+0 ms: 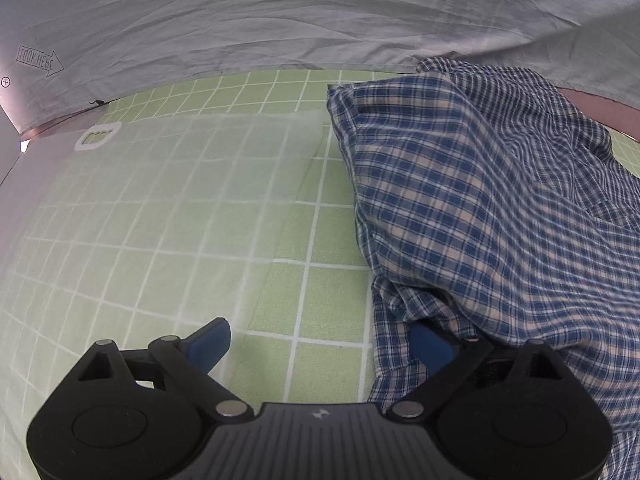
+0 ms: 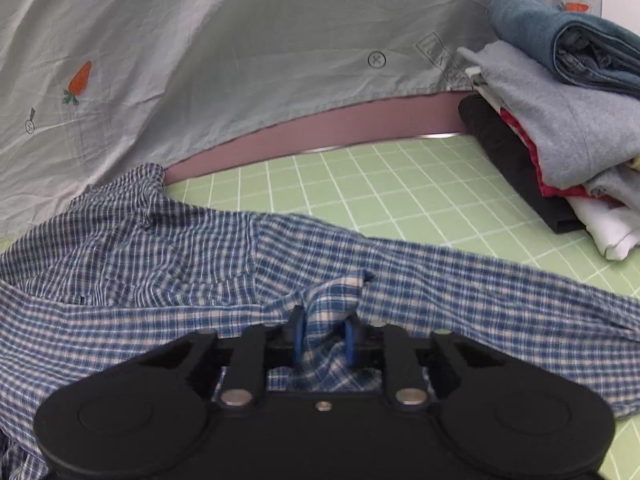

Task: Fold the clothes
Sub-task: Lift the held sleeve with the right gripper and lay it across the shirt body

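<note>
While the right gripper (image 2: 323, 340) pinches a bunched ridge of the blue-and-white checked cotton shirt (image 2: 160, 272) between its blue pads, the left gripper (image 1: 320, 346) stands with jaws spread wide and nothing between them

- Shirt lies rumpled on the green gridded cutting mat (image 2: 400, 184); in the right wrist view it spreads ahead of and to both sides of the jaws, one long band running off to the right
- In the left wrist view the shirt sits to the right of the jaws; its edge drapes over the right blue pad (image 1: 430, 346), the left pad over bare mat
- Translucent white plastic sheet with a cut-out handle (image 1: 160, 200) lies ahead and left of the left jaws, apart from the shirt
- Stack of folded garments, dark, red, grey, blue denim (image 2: 560, 128), far ahead-right of the right jaws
- Grey printed cloth backdrop (image 2: 240, 40) hangs beyond the mat

Step, as judged: early fold, one side gripped, other side not yet taken. Next move likely calls for the left jaws to shift right onto the shirt edge and close on it, so both grips can lift and lay the cloth flat
</note>
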The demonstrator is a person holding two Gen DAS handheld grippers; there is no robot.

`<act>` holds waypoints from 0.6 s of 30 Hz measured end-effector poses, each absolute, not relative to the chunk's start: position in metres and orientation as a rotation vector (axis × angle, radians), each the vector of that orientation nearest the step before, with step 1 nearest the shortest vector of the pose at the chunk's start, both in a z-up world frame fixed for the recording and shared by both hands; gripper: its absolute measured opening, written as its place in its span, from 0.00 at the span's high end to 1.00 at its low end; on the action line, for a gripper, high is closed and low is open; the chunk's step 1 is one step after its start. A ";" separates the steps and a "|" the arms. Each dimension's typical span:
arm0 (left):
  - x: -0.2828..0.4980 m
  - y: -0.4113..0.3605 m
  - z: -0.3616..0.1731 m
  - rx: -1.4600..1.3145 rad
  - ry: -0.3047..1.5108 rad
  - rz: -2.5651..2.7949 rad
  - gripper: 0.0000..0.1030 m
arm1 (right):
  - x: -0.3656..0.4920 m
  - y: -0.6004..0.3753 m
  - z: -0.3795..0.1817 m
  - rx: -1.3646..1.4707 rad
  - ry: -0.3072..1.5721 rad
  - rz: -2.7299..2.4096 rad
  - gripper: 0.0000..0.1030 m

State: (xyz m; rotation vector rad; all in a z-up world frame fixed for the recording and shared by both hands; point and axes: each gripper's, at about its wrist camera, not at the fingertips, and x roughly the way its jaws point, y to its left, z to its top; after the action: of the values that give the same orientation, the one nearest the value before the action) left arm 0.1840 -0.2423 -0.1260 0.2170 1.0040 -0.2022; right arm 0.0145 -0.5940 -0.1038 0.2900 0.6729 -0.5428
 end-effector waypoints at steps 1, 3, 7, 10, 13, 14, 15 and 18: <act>0.185 -0.242 -0.126 0.217 1.003 -0.205 0.05 | 0.014 -0.598 -0.098 0.284 0.649 -0.554 0.84; 0.187 -0.241 -0.127 0.215 1.002 -0.210 0.05 | 0.014 -0.613 -0.084 0.281 0.592 -0.591 0.85; 0.199 -0.240 -0.125 0.170 1.009 -0.207 0.06 | 0.016 -0.653 -0.074 0.293 0.546 -0.734 0.85; 0.212 -0.239 -0.118 0.125 0.996 -0.207 0.06 | 0.021 -0.674 -0.078 0.292 0.568 -0.783 0.85; 0.231 -0.239 -0.108 0.085 0.976 -0.219 0.06 | 0.027 -0.674 -0.091 0.238 0.627 -0.772 0.85; 0.238 -0.239 -0.105 0.062 0.974 -0.229 0.06 | 0.026 -0.676 -0.095 0.248 0.638 -0.775 0.85; 0.245 -0.240 -0.102 0.035 0.972 -0.241 0.06 | 0.025 -0.678 -0.100 0.264 0.646 -0.780 0.84; 0.268 -0.248 -0.094 -0.039 0.969 -0.301 0.06 | 0.021 -0.686 -0.110 0.328 0.659 -0.799 0.84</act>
State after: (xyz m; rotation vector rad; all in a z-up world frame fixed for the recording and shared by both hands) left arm 0.2676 -0.2482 -0.0941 -0.0390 0.9694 -0.3014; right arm 0.0213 -0.6857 -0.1101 0.3281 0.6586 -0.7994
